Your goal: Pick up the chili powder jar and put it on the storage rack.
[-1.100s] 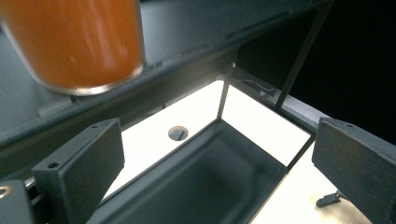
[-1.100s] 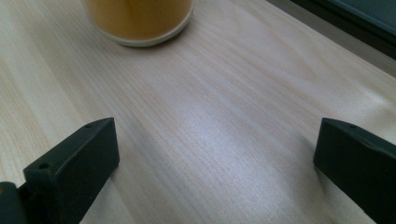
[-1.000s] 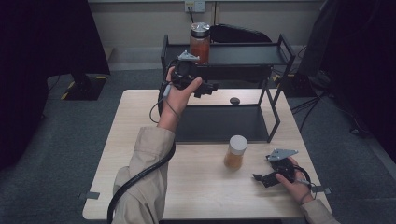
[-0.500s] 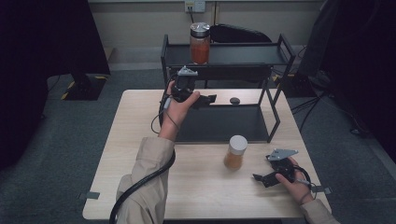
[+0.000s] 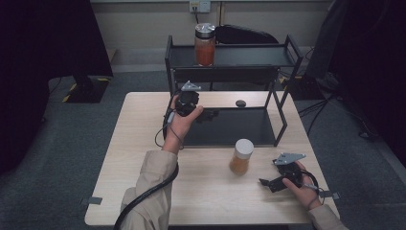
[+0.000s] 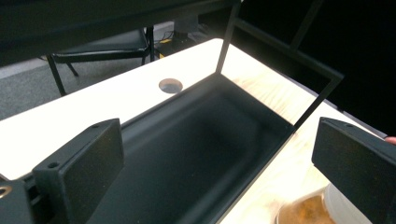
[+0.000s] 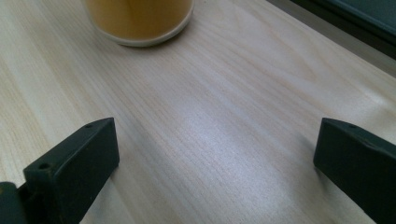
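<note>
Resting low on the table (image 5: 143,191) near its front right corner, the right gripper (image 5: 265,182) has its jaws spread wide with nothing between them, pointing toward the white-lidded jar (image 5: 241,156) that stands upright just beside it. In the right gripper view only bare wood lies between the jaws, and the jar's base (image 7: 140,21) sits ahead and to the left, apart from both.

The left gripper (image 5: 210,115) hovers over the lower tray of the black shelf rack (image 5: 280,120), its jaws likewise wide and empty; in the left gripper view the tray (image 6: 196,154) lies below them.

The jar looks rigid, smooth-walled and fairly full of a tan filling, so it will likely be moderately heavy and somewhat slippery. A grip across the straight wall around mid-height, below the lid, seems safest; squeezing the lid alone risks tipping. A red-filled jar (image 5: 205,44) stands on the rack's top shelf.
</note>
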A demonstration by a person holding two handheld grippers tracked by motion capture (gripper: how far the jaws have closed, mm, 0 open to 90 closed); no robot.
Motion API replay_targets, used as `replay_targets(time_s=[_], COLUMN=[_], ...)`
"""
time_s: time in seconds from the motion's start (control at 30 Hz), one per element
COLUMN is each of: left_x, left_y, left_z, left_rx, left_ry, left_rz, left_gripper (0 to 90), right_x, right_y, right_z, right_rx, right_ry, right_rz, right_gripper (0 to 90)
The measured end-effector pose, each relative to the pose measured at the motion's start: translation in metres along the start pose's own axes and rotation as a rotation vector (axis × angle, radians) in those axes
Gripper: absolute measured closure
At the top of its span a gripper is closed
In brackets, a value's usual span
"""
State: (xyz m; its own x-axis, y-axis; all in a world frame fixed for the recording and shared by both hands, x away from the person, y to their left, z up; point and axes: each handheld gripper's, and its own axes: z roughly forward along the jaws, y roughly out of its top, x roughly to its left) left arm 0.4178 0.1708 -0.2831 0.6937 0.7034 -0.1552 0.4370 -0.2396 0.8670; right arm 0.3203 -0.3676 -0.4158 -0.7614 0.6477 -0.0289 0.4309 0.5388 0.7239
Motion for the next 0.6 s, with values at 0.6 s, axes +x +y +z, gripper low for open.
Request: replay_targets(time_s=[0.6], left_x=[0.002], left_y=[-0.032], left_z=[0.01], left_rx=[0.042], left_ry=[-0.008], left_rz=[0.004], left_gripper=[1.7], right_x=[0.0], right_y=[0.0], right_z=[0.0], right_rx=[0.002], right_ry=[0.0], right_rz=[0.0], right_gripper=[0.0])
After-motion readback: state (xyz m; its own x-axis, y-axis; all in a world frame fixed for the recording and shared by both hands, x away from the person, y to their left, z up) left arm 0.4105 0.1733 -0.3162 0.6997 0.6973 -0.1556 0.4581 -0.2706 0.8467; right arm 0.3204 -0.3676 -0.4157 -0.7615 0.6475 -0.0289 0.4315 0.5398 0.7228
